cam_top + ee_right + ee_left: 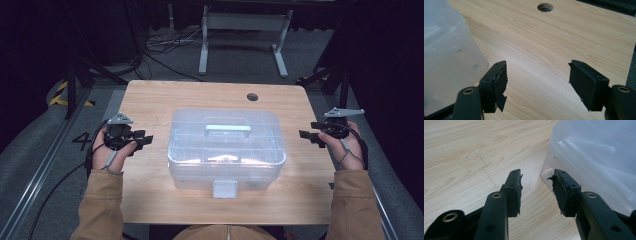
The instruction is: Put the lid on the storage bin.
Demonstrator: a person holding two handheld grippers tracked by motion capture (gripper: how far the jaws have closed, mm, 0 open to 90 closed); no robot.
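Observation:
A clear plastic box [227, 150] with a lid, a pale green handle [228, 129] and a front latch [224, 189] stands in the middle of the wooden table [150, 100]. My left gripper [146, 139] hovers left of the box, pointing at its left wall [584, 157], jaws apart with only bare table between them [536, 182]. My right gripper [304, 135] sits to the right of the box near the table's right edge, jaws wide apart [537, 75] and nothing between them. The box's rounded corner [446, 50] lies just left of its jaws.
A round cable hole [252, 96] is in the table top at the back right, seen as the hole [545, 7] in the right gripper view. Beyond the table stand a white metal frame [243, 30] and floor cables. Dark rails flank both sides.

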